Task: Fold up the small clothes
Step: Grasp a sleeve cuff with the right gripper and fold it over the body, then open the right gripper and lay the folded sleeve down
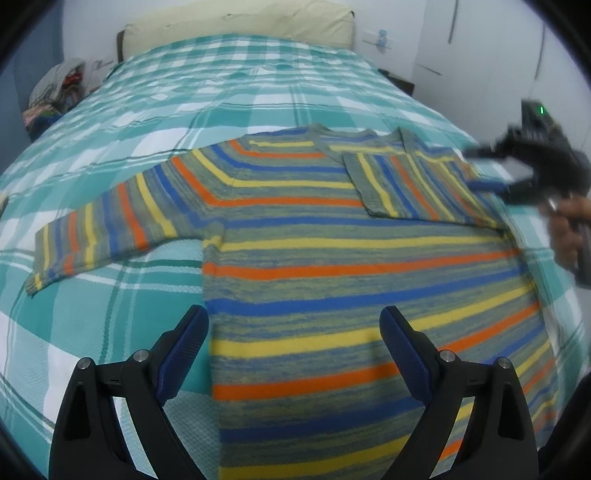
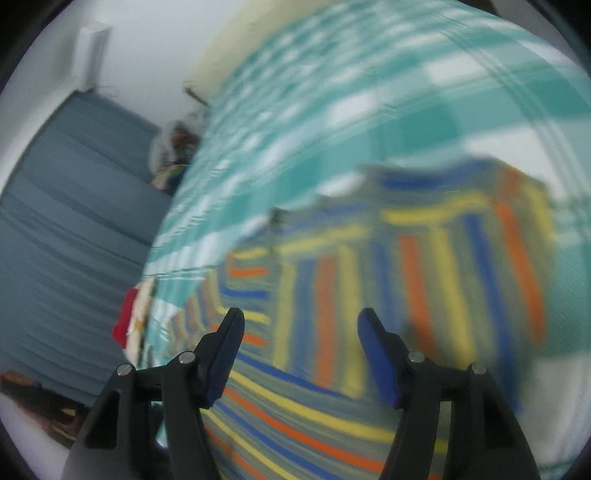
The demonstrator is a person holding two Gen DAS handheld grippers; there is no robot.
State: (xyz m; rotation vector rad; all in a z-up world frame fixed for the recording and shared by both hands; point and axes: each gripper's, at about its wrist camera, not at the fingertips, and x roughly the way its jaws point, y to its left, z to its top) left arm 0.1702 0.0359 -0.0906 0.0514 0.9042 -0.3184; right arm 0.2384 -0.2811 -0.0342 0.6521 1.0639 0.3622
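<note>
**One stripy sweater, two open tools**

There is one stripy sweater [image 1: 332,258] lying flat on the bed [image 1: 110,295]. It has orange, yellow and blue stripes. One sleeve [image 1: 99,236] sticks out to the side on the green and white checked cover. The other sleeve [image 1: 402,184] is folded in over the chest.

There are two tools. The left tool [image 1: 294,325] hangs over the bottom part of the sweater. Its two blue fingers stand wide apart and hold nothing. The right tool [image 2: 301,328] is over the folded sleeve side. Its fingers stand apart too, with nothing between them.

The left camera shows one pale pillow [image 1: 240,26] at the top of the bed and the right tool in a person's hand [image 1: 565,236] at the edge. The right camera is blurry. Only it shows a blue-grey curtain [image 2: 74,221] and a red cloth [image 2: 125,321] beside the bed. Both cameras show one pile of clothes [image 1: 55,92] next to the bed.
</note>
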